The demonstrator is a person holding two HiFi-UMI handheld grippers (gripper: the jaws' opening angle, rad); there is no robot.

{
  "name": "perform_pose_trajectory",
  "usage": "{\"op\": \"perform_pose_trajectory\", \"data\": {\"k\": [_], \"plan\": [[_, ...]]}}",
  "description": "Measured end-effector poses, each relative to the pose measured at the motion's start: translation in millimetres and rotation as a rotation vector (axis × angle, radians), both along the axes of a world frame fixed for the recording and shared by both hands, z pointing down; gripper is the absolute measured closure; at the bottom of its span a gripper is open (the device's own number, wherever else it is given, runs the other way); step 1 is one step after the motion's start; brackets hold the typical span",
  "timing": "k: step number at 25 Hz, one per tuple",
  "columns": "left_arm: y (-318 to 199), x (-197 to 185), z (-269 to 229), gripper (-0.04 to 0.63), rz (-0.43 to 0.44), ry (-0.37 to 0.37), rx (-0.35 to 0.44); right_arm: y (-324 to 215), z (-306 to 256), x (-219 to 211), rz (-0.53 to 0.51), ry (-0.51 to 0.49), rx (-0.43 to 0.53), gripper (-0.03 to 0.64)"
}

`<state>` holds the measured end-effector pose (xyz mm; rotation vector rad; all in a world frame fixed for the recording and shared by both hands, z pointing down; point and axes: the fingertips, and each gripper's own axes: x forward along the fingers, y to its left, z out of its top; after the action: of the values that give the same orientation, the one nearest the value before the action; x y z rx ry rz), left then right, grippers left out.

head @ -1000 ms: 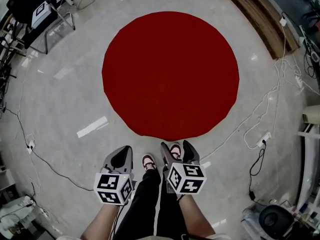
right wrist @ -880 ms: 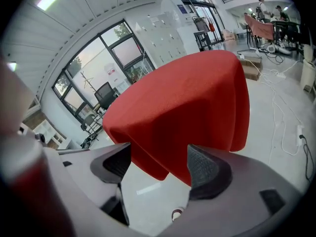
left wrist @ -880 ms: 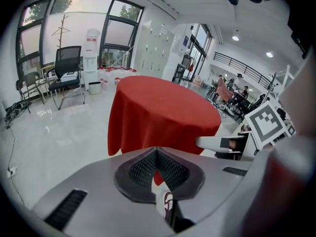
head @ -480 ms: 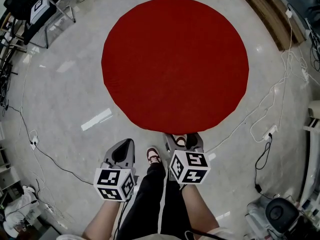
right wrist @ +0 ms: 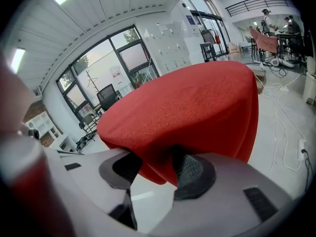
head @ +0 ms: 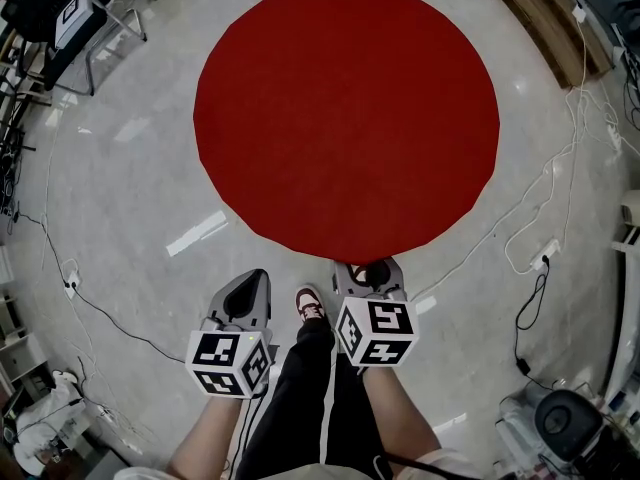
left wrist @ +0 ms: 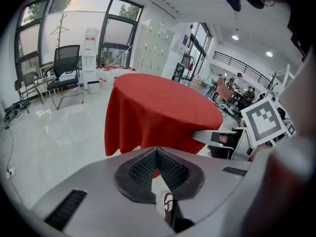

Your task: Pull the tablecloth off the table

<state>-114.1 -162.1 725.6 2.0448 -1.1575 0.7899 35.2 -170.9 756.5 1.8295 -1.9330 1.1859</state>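
The red woven tablecloth (head: 345, 118) drapes a round desk, its hem hanging in soft folds. The right tool (head: 368, 271) has just been closing around that hem but is not yet pinching it. I judge that a shallow bite could slip off the thin fabric. The left tool (head: 256, 280) is pressed together and empty. Loose cables (head: 560, 168) on the glossy floor (head: 120, 218) could trip a backward step.

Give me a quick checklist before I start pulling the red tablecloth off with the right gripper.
1. Hem of the tablecloth between the jaws of the right gripper: ok.
2. Right gripper clamped: not ok; its jaws have just been closing but stand apart around the hem.
3. Nothing standing on the tablecloth: ok.
4. Second hold by the left gripper: not ok; shut, empty, short of the cloth.
5. Room to step back: cannot tell; the space behind the person is out of view.
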Motion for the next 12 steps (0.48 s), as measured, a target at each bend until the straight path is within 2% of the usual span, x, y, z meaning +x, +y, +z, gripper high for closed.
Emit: {"op": "perform_pose_trajectory", "data": {"k": [12], "plan": [[-2.0,6.6,-0.5,0.578,-0.006,0.009,0.010,5.0,-0.2,-0.8,-0.027,0.018,-0.016,0.510]]}}
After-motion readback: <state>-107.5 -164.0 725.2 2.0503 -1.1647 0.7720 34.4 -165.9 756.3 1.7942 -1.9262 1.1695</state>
